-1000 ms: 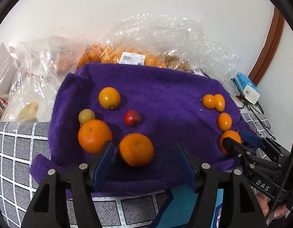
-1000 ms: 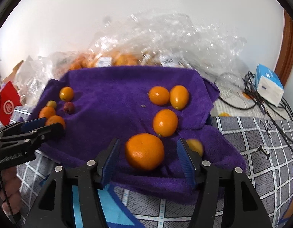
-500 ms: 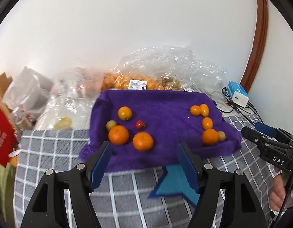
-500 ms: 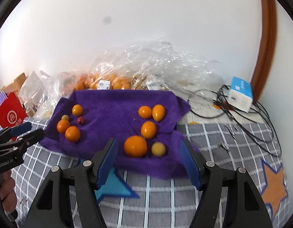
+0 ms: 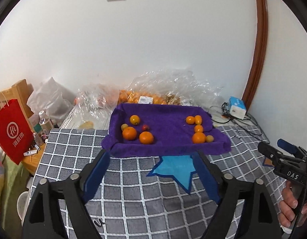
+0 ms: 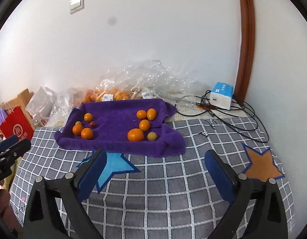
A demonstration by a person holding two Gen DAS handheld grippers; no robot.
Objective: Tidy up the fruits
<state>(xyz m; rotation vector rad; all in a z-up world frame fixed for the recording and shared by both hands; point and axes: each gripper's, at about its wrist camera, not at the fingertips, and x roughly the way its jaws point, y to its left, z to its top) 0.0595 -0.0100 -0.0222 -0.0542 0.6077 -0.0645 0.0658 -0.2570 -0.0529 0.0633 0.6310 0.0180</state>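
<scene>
A purple towel (image 5: pixel 169 125) (image 6: pixel 115 127) lies on a grey checked cover and holds two groups of fruit. The left group has two big oranges (image 5: pixel 129 133) (image 6: pixel 86 133), a small orange, a yellowish fruit and a red fruit (image 5: pixel 145 127). The right group has a big orange (image 5: pixel 198 137) (image 6: pixel 135 135), three small oranges and a yellowish fruit (image 6: pixel 152 136). My left gripper (image 5: pixel 151 155) is open and empty, well short of the towel. My right gripper (image 6: pixel 154 155) is open and empty, also back from the towel.
Clear plastic bags of oranges (image 5: pixel 145 99) lie behind the towel against the wall. A blue-white box (image 6: pixel 222 95) and black cables (image 6: pixel 233 117) are at the right. A red paper bag (image 5: pixel 12 133) and bottles stand at the left.
Both grippers have pulled back and up from the towel, from close beside the big oranges to well away over the checked cover. The fruit has not moved.
</scene>
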